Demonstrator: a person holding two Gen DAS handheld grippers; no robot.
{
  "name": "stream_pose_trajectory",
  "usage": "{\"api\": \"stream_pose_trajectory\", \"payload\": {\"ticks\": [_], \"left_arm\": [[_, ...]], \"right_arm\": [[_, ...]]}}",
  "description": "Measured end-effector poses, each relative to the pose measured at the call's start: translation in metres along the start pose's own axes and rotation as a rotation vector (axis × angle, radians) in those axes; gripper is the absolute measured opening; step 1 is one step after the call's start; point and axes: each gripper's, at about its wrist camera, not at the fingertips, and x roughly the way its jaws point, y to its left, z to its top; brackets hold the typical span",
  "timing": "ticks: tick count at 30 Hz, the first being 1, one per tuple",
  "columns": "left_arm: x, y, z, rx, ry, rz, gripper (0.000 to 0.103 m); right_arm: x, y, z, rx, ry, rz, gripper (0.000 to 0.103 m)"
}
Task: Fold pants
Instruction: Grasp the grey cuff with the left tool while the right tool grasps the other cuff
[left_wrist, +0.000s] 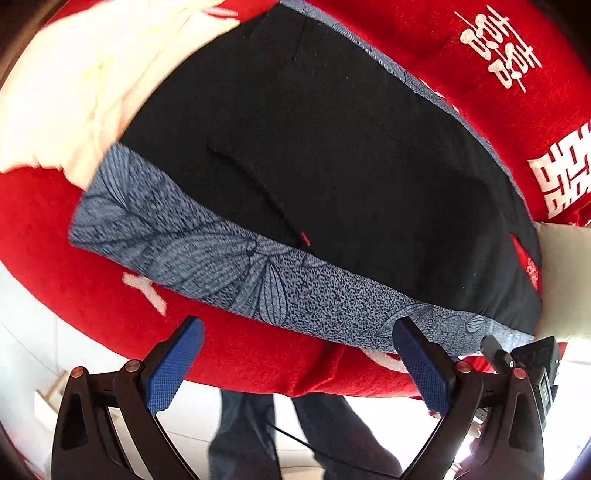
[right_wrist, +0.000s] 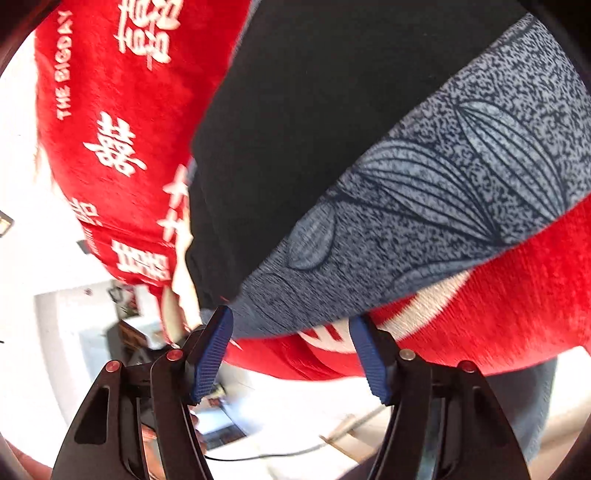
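Black pants (left_wrist: 314, 147) with a grey-blue leaf-print waistband (left_wrist: 221, 258) lie flat on a red blanket (left_wrist: 110, 295). My left gripper (left_wrist: 295, 332) is open and empty, its blue pads hovering just short of the waistband's near edge. In the right wrist view the pants (right_wrist: 314, 110) and the waistband (right_wrist: 443, 192) fill the upper right. My right gripper (right_wrist: 291, 328) is open and empty at the waistband's end corner. My right gripper's body shows in the left wrist view (left_wrist: 528, 362).
The red blanket (right_wrist: 122, 129) carries white characters and hangs over the surface's near edge. A cream cloth (left_wrist: 85, 81) lies at the far left and a cream pillow (left_wrist: 565, 277) at the right. The person's legs (left_wrist: 321, 435) and the floor show below.
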Motion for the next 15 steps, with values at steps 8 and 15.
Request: {"api": "stream_pose_trajectory", "payload": {"ticks": [8, 15], "left_arm": [[0.007, 0.008, 0.001, -0.077, 0.004, -0.079, 0.102], [-0.004, 0.042, 0.013, -0.272, -0.051, -0.186, 0.102]], "right_arm": [[-0.005, -0.015, 0.013, 0.195, -0.075, 0.12, 0.008], [-0.027, 0.041, 0.017, 0.102, -0.073, 0.182, 0.008]]}}
